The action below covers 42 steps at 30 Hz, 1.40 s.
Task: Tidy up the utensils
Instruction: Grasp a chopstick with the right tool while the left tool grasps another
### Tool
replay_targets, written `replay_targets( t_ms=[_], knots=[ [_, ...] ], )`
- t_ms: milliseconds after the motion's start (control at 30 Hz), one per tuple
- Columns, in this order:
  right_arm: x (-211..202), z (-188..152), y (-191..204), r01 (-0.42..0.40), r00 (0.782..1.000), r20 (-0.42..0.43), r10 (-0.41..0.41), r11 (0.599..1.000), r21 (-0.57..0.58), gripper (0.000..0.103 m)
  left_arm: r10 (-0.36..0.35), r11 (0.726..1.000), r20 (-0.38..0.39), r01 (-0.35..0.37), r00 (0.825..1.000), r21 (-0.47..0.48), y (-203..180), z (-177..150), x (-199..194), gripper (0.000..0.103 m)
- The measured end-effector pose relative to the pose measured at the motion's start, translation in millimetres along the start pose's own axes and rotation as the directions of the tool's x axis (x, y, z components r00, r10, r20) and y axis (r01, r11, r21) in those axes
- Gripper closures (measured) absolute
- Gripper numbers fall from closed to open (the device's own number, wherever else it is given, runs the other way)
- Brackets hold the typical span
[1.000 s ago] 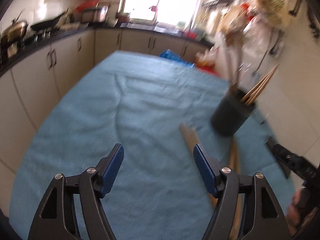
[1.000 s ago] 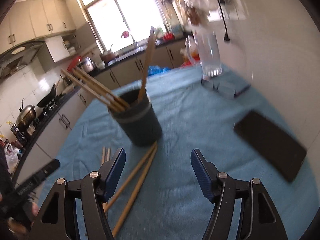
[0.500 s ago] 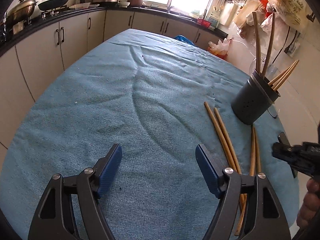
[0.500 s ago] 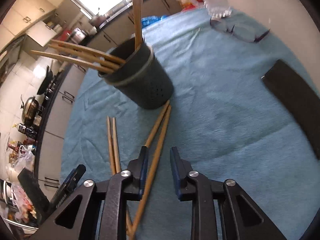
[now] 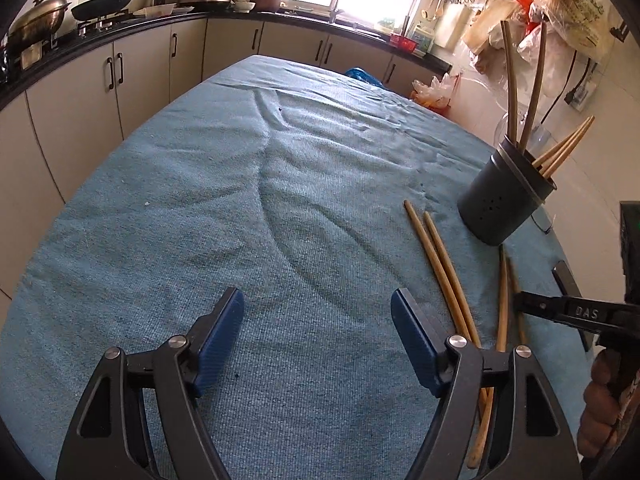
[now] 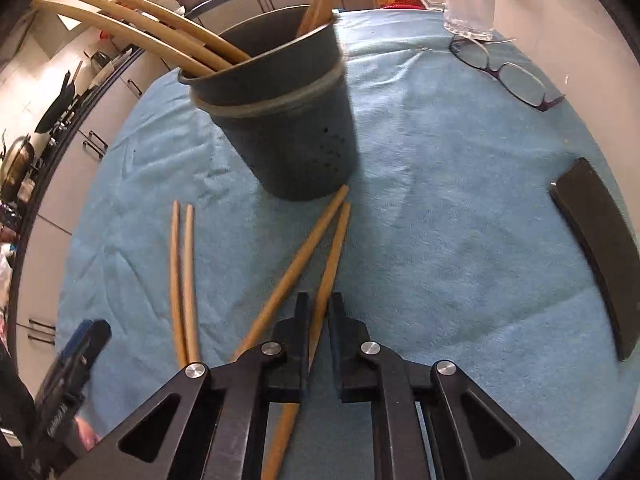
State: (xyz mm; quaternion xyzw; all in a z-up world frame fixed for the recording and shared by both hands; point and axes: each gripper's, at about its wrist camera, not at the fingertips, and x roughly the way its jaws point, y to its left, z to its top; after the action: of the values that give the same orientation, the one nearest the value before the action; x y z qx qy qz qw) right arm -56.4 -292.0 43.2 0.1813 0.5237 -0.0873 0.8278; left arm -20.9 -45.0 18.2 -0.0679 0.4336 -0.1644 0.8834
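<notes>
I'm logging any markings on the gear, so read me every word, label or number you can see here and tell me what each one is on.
"DAS": white letters on the side of the right gripper, seen from the left wrist view; the print may run on out of sight.
White lettering on the left gripper, in the right wrist view: too blurred to read.
Print on the plastic bag hanging on the wall: too small to read.

chopstick (image 6: 326, 276) lower end: hidden under gripper | phone (image 5: 566, 280): partly hidden
</notes>
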Motion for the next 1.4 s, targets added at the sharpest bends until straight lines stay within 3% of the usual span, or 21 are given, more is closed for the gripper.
replay_targets(
  t_ms=[167,267,400,567,700,800,1133,1233,1400],
  knots=[
    [-15,-15,-42,0.081,0.996,0.038,-0.083,0.996,0.043,0.094,-0.028,0.999,-0.051,0.029,0.998,0.016,-12,1,3,0.028],
    [-21,-22,-68,0.037,0.998,0.047,-0.041,0.995,0.093,0.094,-0.094,0.995,-0.11,0.095,0.989,0.004,-27,8,11,0.029],
    [-23,-26,-77,0.004,0.997,0.072,-0.011,0.995,0.098,0.094,-0.126,0.992,-0.195,0.121,0.973,-0.036,-46,24,29,0.054],
    [-20,-26,-73,-0.019,0.996,0.089,0.011,0.995,0.096,0.094,-0.099,0.995,-0.237,0.089,0.966,-0.053,-58,39,47,0.06],
    [-24,-31,-78,-0.046,0.995,0.093,0.037,0.994,0.101,0.095,-0.028,1.0,-0.253,0.029,0.967,0.0,-72,46,56,0.076],
    [-25,-32,-81,-0.059,0.994,0.096,0.049,0.993,0.103,0.095,0.026,0.999,-0.246,-0.015,0.969,0.048,-83,48,60,0.077],
    [-23,-30,-82,-0.063,0.994,0.096,0.053,0.992,0.105,0.095,0.065,0.994,-0.254,-0.041,0.965,0.102,-95,49,66,0.077],
    [-23,-29,-81,-0.057,0.994,0.094,0.048,0.993,0.103,0.095,0.121,0.984,-0.251,-0.083,0.96,0.157,-99,47,67,0.09],
    [-23,-27,-78,-0.043,0.997,0.069,0.036,0.995,0.095,0.095,0.155,0.976,-0.251,-0.109,0.956,0.186,-92,43,62,0.091]
  ],
)
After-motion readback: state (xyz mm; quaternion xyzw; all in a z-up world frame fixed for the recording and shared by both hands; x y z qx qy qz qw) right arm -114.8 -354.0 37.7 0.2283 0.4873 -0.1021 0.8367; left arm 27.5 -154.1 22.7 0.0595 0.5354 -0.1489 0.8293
